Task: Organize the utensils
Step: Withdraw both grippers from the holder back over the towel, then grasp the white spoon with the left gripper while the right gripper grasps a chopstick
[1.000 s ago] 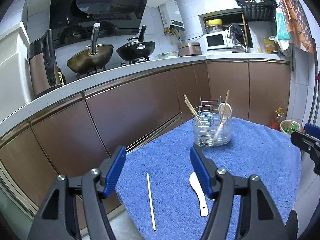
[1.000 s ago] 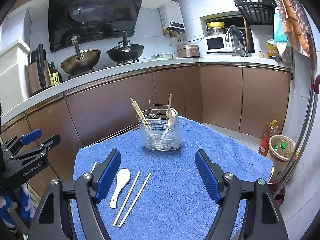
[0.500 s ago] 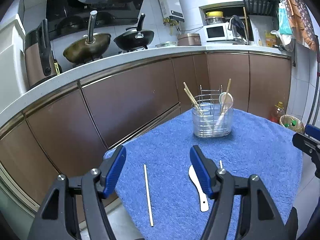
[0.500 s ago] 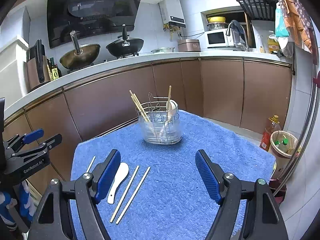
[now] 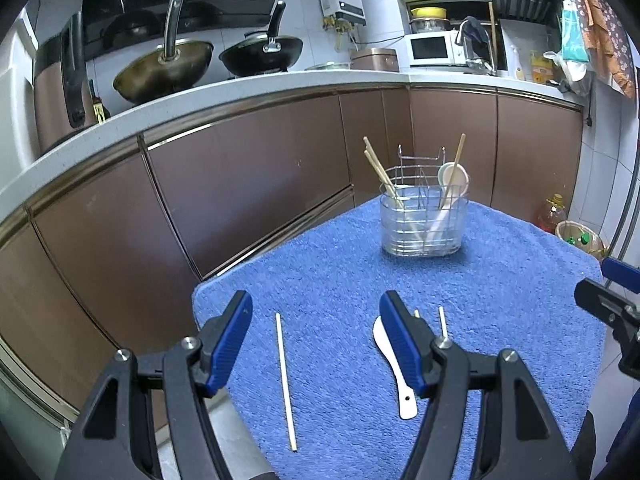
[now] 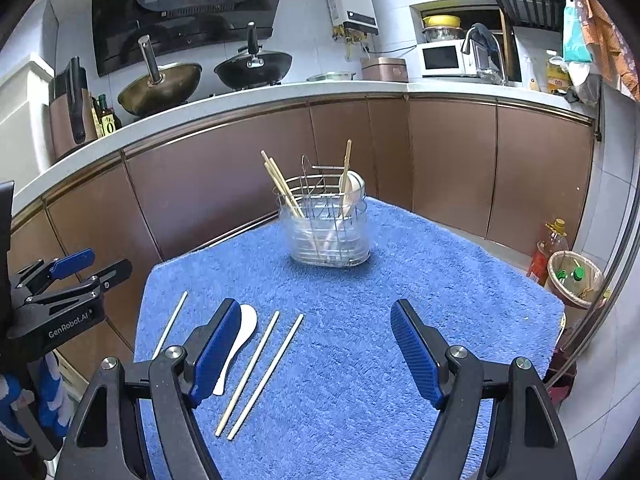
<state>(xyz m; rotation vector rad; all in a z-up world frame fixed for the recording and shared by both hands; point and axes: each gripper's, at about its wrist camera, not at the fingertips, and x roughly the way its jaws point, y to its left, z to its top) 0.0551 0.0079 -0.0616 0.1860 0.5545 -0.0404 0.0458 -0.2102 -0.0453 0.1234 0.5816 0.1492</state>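
Observation:
A clear utensil holder [image 5: 424,216] with a wire rack stands at the far side of the blue towel [image 5: 340,272]; it holds chopsticks and a white spoon, and also shows in the right wrist view [image 6: 330,228]. A single chopstick [image 5: 285,376] lies between my left gripper's open fingers [image 5: 316,340]. A white spoon [image 5: 396,376] lies partly behind its right finger. In the right wrist view, the spoon [image 6: 240,344], a pair of chopsticks [image 6: 262,372] and the single chopstick [image 6: 170,324] lie at the near left. My right gripper [image 6: 314,348] is open and empty above the towel.
Brown cabinets [image 5: 240,192] and a white counter with two woks [image 5: 168,68] run behind the table. A bin [image 6: 576,280] and an oil bottle [image 6: 548,252] stand on the floor to the right. The other gripper shows at each view's edge [image 6: 60,300].
Both grippers have moved forward and lower toward the towel; the utensils and holder appear larger and closer. Both stay open and empty.

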